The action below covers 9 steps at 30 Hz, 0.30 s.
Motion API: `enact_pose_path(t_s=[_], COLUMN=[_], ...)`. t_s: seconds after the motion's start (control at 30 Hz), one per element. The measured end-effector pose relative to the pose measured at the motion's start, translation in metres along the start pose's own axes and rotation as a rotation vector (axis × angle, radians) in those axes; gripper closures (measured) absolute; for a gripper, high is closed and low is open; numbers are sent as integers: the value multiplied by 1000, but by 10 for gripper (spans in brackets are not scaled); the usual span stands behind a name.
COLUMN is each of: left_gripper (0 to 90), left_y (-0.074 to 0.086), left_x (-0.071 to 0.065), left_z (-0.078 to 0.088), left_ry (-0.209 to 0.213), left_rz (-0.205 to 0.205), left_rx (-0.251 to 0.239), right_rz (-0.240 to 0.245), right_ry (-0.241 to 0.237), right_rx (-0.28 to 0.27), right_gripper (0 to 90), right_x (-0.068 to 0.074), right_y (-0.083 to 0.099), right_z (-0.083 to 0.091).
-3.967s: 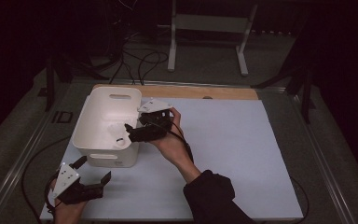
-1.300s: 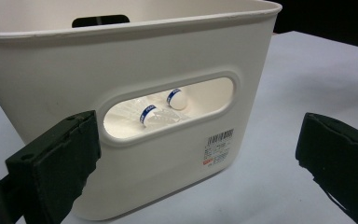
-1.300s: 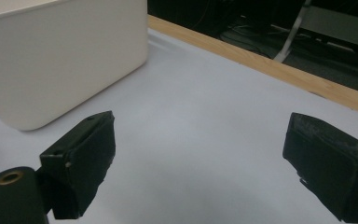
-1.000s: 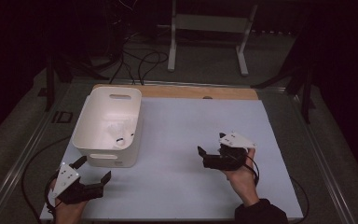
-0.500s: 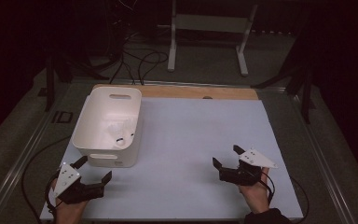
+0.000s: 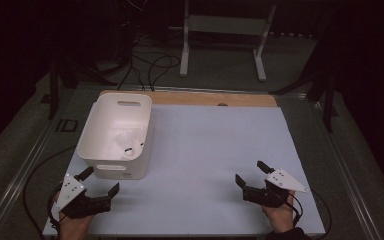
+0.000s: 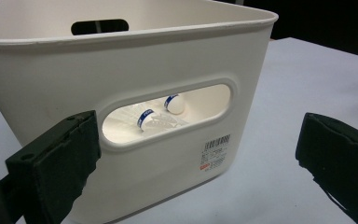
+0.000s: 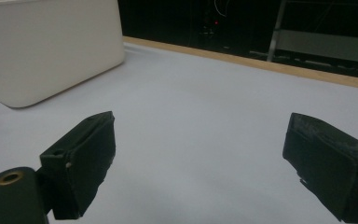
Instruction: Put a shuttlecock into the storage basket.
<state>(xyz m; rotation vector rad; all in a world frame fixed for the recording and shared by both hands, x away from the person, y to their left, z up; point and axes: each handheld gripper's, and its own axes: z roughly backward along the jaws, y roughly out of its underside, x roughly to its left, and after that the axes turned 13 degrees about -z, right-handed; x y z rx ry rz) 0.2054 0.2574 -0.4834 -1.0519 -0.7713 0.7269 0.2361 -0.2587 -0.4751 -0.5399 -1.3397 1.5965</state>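
Since four seconds ago your right gripper has left the rim of the white bin and drawn back across the bench to its near right corner; half a second ago it was already close to this spot. Your left gripper has kept its place at the near left corner throughout.

High view: the right gripper lies low over the pale bench sheet, jaws spread wide and empty, pointing left toward the bin, well apart from it. Your right hand grips it from the near edge. The left gripper, also spread and empty, sits just before the bin's near wall.

Left gripper view: the two black jaws stand wide apart on either side of the bin's near wall, close to it; contact cannot be told. Through the oval handle slot two shuttlecocks lie on the bin floor, each with a white cork and a blue band, side by side.

Right gripper view: the jaws frame bare bench, with the bin's corner at upper left.
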Motion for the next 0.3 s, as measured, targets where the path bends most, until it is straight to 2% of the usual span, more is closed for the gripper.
enact_pose_path(t_s=[0.3], left_gripper=[7], left_y=[0], left_x=[0], left_z=[-1], left_ry=[-2], left_rz=[0], left_rx=[2], right_rz=[-1], right_ry=[3], right_rx=[-8], right_gripper=[91], right_x=[-4], right_y=[4], right_z=[2])
